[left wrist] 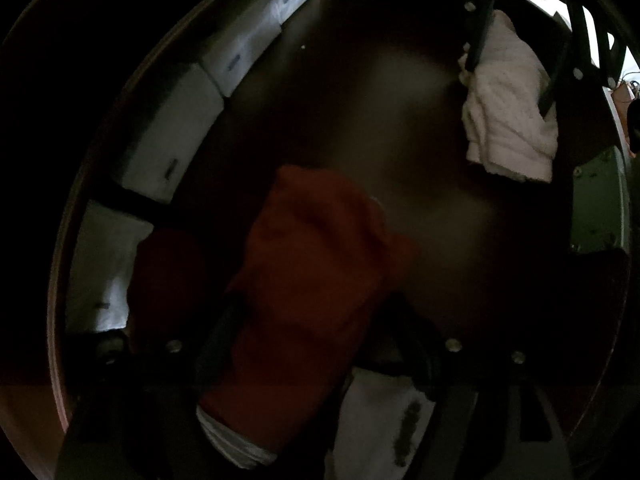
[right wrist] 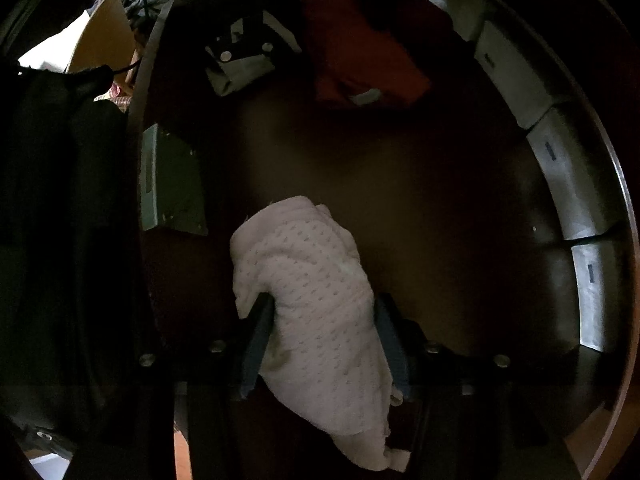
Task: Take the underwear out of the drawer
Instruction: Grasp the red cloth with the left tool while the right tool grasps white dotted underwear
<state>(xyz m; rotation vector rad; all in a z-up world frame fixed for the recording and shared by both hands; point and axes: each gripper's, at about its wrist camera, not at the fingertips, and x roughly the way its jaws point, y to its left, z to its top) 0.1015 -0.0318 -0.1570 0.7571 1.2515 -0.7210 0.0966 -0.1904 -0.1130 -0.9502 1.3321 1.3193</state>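
Note:
Both grippers are inside a dark wooden drawer (right wrist: 440,184). My right gripper (right wrist: 324,312) is shut on a folded pale pink knitted underwear piece (right wrist: 316,288), its fingers pressing both sides. The same pink piece shows in the left wrist view (left wrist: 508,116) between the other gripper's dark fingers. My left gripper (left wrist: 312,344) is shut on a folded red underwear piece (left wrist: 304,280) with a white waistband; its fingers are dim. In the right wrist view the red piece (right wrist: 360,52) lies at the far end with the left gripper beside it.
A row of white fabric boxes (left wrist: 172,136) lines the drawer's far wall, also in the right wrist view (right wrist: 568,168). A green metal bracket (right wrist: 168,184) sits on the drawer's near side. Bare dark drawer floor (left wrist: 360,100) lies between the two garments.

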